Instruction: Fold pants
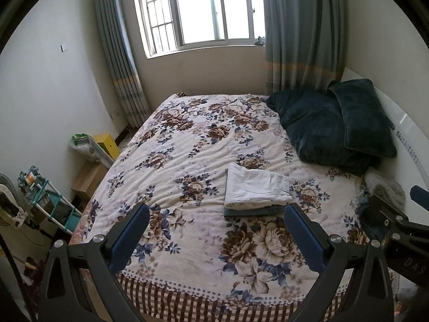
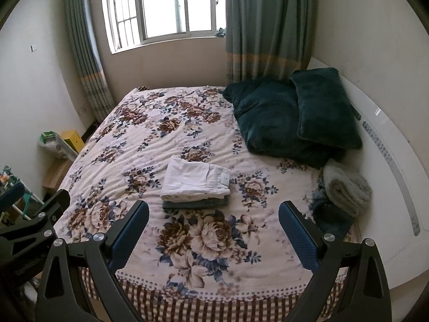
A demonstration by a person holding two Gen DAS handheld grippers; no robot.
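Already folded, the white pants (image 1: 256,189) lie on top of a folded dark garment (image 1: 252,211) in the middle of the flowered bed (image 1: 203,139). Nearer the bed's foot than the pants, the left tongs (image 1: 216,232) and right tongs (image 2: 213,226) both hover spread and hold nothing; beyond the pants, dark green pillows (image 1: 332,128) rest near the headboard.

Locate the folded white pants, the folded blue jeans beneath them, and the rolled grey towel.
white pants (image 2: 195,179), right wrist view, top face.
blue jeans (image 2: 195,204), right wrist view, front edge.
grey towel (image 2: 346,190), right wrist view, roll's middle.
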